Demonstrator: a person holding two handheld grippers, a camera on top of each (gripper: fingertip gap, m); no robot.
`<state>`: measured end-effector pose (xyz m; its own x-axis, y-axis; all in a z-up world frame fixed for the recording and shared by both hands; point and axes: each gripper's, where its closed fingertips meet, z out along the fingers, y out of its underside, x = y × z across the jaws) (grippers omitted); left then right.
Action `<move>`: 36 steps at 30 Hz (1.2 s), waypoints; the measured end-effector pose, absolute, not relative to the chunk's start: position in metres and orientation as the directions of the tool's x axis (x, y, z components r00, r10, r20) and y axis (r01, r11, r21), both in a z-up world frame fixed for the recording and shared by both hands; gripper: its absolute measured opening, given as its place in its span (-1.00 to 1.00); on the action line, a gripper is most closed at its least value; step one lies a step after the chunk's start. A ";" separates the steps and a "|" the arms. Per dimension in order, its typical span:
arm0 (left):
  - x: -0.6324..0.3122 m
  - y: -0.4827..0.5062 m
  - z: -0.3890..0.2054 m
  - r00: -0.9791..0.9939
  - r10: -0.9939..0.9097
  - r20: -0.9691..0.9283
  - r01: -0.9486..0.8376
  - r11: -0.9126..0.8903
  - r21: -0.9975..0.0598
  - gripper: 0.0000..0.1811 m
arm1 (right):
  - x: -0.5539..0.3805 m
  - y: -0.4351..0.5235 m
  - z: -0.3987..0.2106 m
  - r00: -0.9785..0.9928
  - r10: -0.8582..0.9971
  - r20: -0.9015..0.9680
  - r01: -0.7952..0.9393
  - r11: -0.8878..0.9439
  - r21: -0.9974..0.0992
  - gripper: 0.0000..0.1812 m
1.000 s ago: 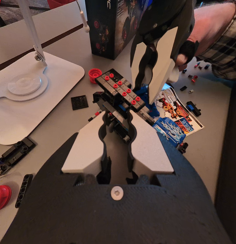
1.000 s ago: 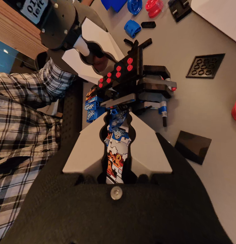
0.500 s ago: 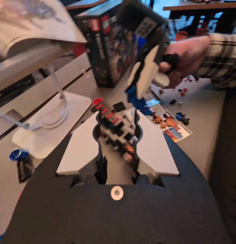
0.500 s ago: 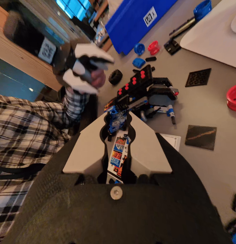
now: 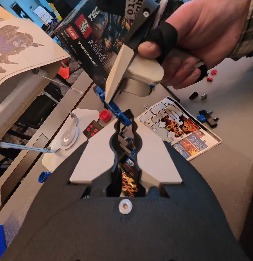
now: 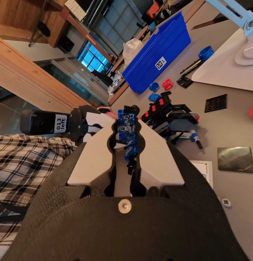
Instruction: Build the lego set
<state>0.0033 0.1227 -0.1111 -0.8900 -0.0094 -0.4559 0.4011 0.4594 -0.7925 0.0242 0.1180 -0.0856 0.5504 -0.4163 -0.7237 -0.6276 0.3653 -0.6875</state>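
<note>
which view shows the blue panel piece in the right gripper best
The right wrist view: the blue panel piece sits between the right gripper fingers, its printed face turned to the camera and nearly whole. The left wrist view shows it only edge-on, a thin blue strip sticking out below the right gripper's fingers.

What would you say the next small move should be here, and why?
Probably bring the open left gripper onto the blue panel's free end to steady it. The right gripper pinches the panel in the air, the left one hovers just beside it, and the chassis lies apart on the table.
</note>
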 end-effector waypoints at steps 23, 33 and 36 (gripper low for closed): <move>0.050 0.158 -0.105 -0.988 -0.020 -0.156 0.126 0.489 -0.863 -0.57 | 0.022 0.120 -0.147 0.420 -0.563 -0.712 -0.746 0.233 -0.624 -0.75; 0.058 0.153 -0.149 -0.998 0.022 0.051 -0.031 0.554 -0.832 -0.63 | 0.032 0.127 -0.163 0.355 -0.493 -0.794 -0.798 0.283 -0.532 -0.76; 0.059 0.153 -0.150 -0.998 0.021 0.063 -0.041 0.540 -0.840 -0.66 | 0.032 0.127 -0.163 0.355 -0.472 -0.807 -0.800 0.295 -0.523 -0.75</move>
